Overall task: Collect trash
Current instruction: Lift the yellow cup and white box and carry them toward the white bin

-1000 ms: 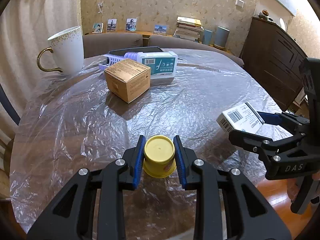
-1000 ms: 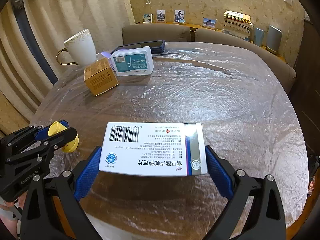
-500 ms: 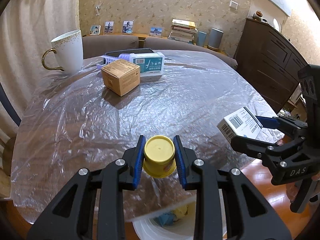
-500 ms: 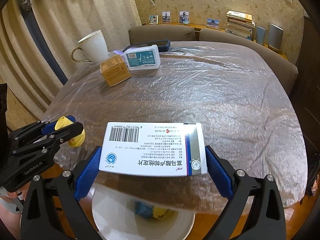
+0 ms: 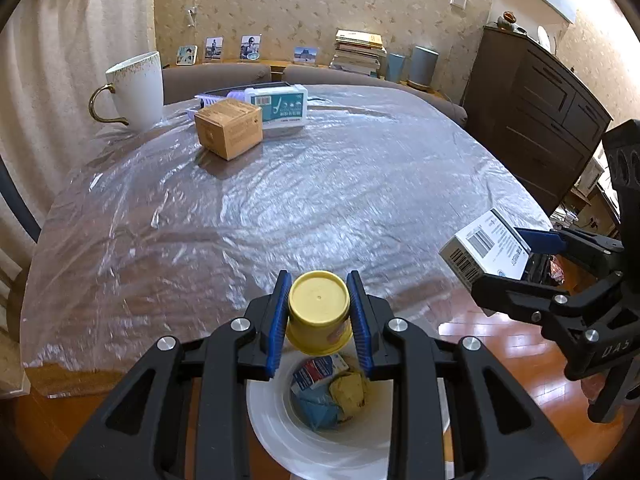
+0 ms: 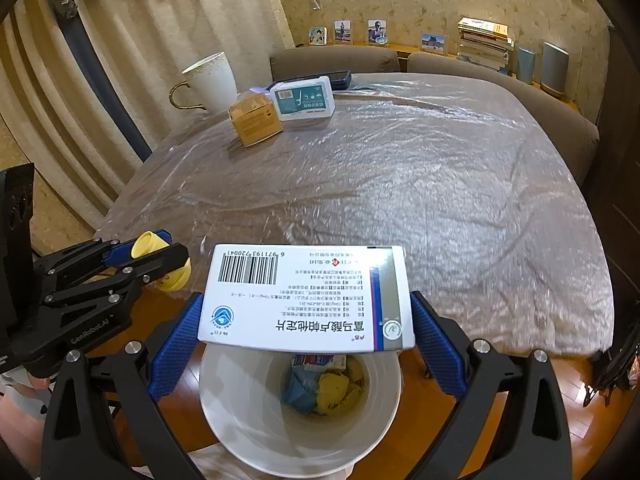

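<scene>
A rounded table fills the middle of both views, its brown top covered by crinkled, glossy clear plastic sheeting. Behind it run patterned beige wallpaper, a pleated curtain on the left and a dark wooden cabinet at upper right. In the upper left of the table stand a white mug with a gold handle, a brown cardboard box and a white-and-teal carton. Glossy wooden flooring shows at the bottom, where a round white trash bin holds crumpled blue and yellow scraps. The left gripper has its jaws clamped on a small yellow plastic cup, above the bin. The right gripper has its jaws clamped on a flat white medicine box with a barcode, over the bin's rim.
</scene>
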The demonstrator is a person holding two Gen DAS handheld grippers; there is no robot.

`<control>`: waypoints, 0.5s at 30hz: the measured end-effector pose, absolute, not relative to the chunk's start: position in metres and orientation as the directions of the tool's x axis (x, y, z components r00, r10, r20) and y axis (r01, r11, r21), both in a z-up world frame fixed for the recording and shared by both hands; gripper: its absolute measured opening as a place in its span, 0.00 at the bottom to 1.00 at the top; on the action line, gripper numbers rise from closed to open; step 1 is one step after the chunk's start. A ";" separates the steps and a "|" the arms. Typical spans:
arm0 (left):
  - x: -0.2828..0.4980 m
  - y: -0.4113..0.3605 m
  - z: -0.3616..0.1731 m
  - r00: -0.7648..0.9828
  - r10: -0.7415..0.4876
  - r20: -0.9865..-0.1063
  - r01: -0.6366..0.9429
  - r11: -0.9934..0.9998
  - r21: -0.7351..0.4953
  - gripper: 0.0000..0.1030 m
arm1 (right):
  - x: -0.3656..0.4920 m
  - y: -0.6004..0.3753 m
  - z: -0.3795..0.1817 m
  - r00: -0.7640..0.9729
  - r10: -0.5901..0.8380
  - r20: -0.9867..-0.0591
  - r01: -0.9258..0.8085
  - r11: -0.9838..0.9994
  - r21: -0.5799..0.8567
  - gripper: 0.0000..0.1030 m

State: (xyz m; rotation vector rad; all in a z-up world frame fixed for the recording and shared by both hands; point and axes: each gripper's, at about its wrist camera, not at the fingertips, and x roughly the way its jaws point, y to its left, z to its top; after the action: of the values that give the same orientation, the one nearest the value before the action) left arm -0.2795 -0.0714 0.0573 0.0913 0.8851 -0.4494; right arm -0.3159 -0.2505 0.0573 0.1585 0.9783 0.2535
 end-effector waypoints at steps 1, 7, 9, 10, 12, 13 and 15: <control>-0.282 -0.072 0.057 0.545 -0.341 -0.766 0.417 0.903 -0.105 0.30 | -0.318 -0.250 0.057 0.531 0.284 -0.799 -0.141 0.959 0.247 0.93; -0.298 -0.072 0.050 0.528 -0.335 -0.780 0.419 0.902 -0.103 0.30 | -0.336 -0.247 0.052 0.509 0.295 -0.809 -0.154 0.955 0.251 0.93; -0.302 -0.071 0.048 0.523 -0.332 -0.785 0.418 0.903 -0.103 0.30 | -0.341 -0.246 0.051 0.503 0.296 -0.812 -0.158 0.955 0.250 0.93; -0.303 -0.070 0.047 0.521 -0.331 -0.786 0.417 0.903 -0.104 0.30 | -0.344 -0.246 0.050 0.499 0.297 -0.814 -0.159 0.955 0.251 0.93; -0.307 -0.069 0.044 0.516 -0.329 -0.791 0.416 0.903 -0.104 0.30 | -0.350 -0.245 0.048 0.491 0.299 -0.818 -0.161 0.954 0.252 0.93; -0.309 -0.069 0.043 0.515 -0.328 -0.792 0.415 0.904 -0.104 0.30 | -0.351 -0.244 0.047 0.487 0.299 -0.820 -0.162 0.954 0.252 0.93; -0.312 -0.067 0.041 0.509 -0.327 -0.796 0.414 0.904 -0.107 0.30 | -0.353 -0.243 0.045 0.481 0.299 -0.824 -0.162 0.954 0.252 0.93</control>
State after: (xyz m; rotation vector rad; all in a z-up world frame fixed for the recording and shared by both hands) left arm -0.3116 -0.0672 0.0411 0.1019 0.9357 -0.4472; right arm -0.3534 -0.2428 0.0450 0.1466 1.0320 0.2827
